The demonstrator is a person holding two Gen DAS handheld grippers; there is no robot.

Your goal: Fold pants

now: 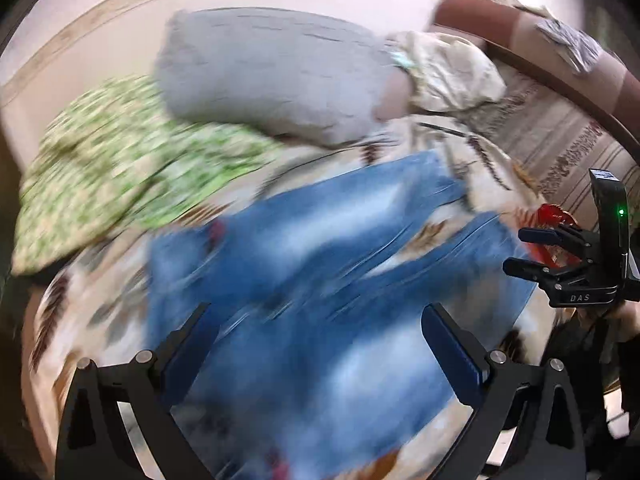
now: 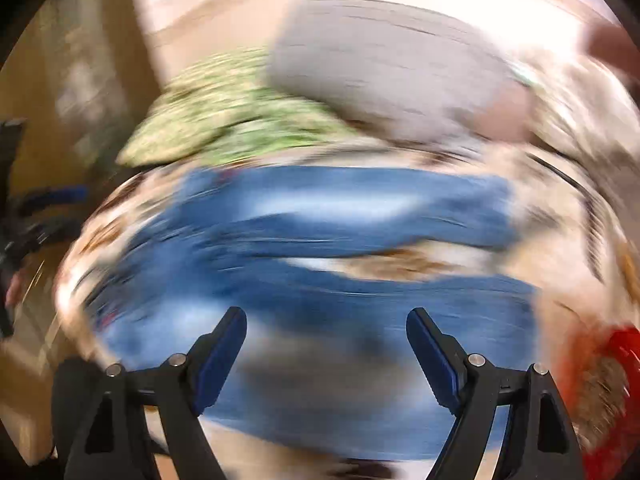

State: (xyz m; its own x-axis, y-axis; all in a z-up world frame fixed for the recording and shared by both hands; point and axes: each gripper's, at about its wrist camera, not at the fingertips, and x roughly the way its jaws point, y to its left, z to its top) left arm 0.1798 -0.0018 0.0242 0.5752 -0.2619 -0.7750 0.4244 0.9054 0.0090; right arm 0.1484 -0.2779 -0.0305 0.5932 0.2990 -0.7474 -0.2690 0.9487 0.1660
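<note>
Blue jeans (image 1: 320,248) lie spread on a patterned bedspread (image 1: 492,196), both legs apart and running to the right. My left gripper (image 1: 316,316) is open and empty above the waist end. My right gripper (image 1: 516,250) shows at the right edge of the left wrist view, open, beside the leg ends. In the right wrist view the jeans (image 2: 320,240) lie across the frame, blurred, and my right gripper (image 2: 326,320) is open and empty above the near leg. The left gripper (image 2: 48,208) shows blurred at the far left.
A grey pillow (image 1: 272,76) and a green patterned pillow (image 1: 120,168) lie beyond the jeans. A cream crumpled cloth (image 1: 448,68) sits at the back right. A brown sofa arm (image 1: 520,28) stands at right. A red item (image 1: 556,216) lies near the right gripper.
</note>
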